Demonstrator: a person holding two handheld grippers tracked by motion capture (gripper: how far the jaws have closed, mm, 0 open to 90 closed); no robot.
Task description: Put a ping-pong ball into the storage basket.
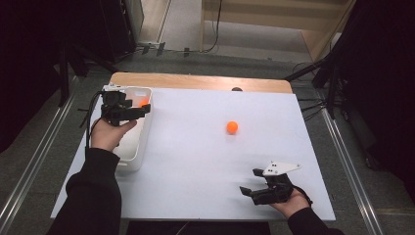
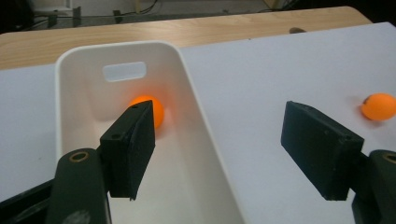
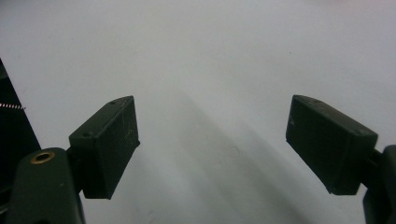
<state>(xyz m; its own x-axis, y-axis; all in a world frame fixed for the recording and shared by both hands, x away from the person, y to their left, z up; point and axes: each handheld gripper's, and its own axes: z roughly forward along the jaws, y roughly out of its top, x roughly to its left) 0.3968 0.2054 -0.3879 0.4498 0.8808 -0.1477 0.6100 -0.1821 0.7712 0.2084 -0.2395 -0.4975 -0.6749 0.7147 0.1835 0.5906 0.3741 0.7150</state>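
**Desk:** What's the moment?

**Photographer:** Left gripper (image 1: 139,110) above the white plastic rectangular bin (image 1: 145,142) at the table's left edge, jaws apart and empty. One small orange ball (image 2: 148,108) lies inside the bin, near the far end.

**Desk:** And the other?

**Photographer:** A second orange ball (image 1: 232,127) sits mid-table on the white sheet (image 1: 195,161). Right gripper (image 1: 255,181) rests near the front edge, jaws wide, empty. Likely next: reach for that ball, close on it gently since it rolls.

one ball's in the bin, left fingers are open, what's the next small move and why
Probably lift the left gripper clear of the white bin: its fingers stand open and empty, one orange ball lies inside, and the other ball waits on the white board.
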